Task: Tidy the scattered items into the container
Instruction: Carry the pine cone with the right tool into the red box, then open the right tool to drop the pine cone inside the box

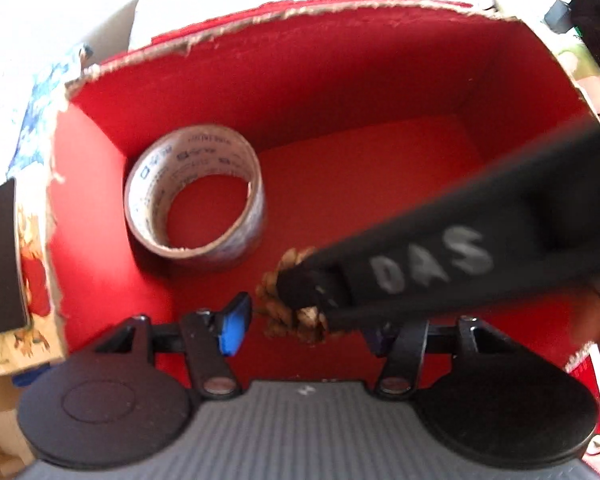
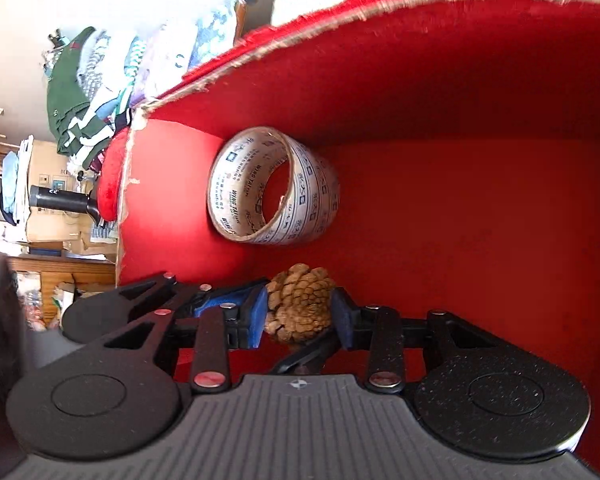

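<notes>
Inside the red cardboard box (image 2: 460, 80) with torn, frayed rim, both grippers reach in. Printed white packing-tape roll (image 2: 272, 186) lies on the box floor near the left inner corner, clear of the grippers. Right gripper (image 2: 300, 314): blue pads clamped on either side of a brown pine cone (image 2: 300, 304), held low over the box floor. Left gripper (image 1: 304, 324): jaws spread wide, nothing between the pads; the right gripper's black body crosses in front of it, pine cone (image 1: 284, 308) at its tip.
</notes>
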Demonstrator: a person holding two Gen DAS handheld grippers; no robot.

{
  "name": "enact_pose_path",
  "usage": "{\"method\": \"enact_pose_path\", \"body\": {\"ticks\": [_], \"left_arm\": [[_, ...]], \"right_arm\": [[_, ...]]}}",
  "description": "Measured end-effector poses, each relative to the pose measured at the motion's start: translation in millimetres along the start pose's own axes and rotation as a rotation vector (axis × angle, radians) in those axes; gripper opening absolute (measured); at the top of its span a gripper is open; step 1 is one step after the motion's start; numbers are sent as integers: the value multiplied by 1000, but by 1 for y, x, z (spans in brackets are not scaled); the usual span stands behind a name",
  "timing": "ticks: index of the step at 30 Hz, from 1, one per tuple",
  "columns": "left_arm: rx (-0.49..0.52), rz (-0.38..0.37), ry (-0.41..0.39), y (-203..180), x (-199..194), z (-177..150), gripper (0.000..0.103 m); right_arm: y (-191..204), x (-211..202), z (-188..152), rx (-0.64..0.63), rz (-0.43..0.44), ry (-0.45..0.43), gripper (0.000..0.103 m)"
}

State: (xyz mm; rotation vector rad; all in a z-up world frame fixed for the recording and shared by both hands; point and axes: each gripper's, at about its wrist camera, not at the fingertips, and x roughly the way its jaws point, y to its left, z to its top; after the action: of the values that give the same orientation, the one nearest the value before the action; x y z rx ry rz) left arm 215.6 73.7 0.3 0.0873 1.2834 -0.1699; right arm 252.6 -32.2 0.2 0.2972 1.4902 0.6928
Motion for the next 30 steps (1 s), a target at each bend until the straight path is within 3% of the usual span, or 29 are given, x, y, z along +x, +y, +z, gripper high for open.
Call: {"method": "enact_pose_path", "body": {"ticks": [3,10,14,21,24,26,30], "left_arm": [[35,30,-9,-1,-4,-5,68],[-1,-66,-56,9,-18,-21,64],[-3,-65,-84,9,-24,-28,62],[0,-84,-120,9,-37,-30,62],[21,-100,-130,3,-44,-33,62],[33,-123,-133,-7,-50,-36,61],[58,-166,-129,-11,-52,-37,62]], "right_arm": [[-5,8,3,14,-10,27,39],[-17,22,3,87,109,103,37],[-22,18,1,90,139,107,34],[-31,-13,-2,76,53,15,33],[-30,-19,-3,18,-52,-12,31],[-26,-17,-4,-32,-113,4,31],[-15,3,1,-72,-111,88,31]]}}
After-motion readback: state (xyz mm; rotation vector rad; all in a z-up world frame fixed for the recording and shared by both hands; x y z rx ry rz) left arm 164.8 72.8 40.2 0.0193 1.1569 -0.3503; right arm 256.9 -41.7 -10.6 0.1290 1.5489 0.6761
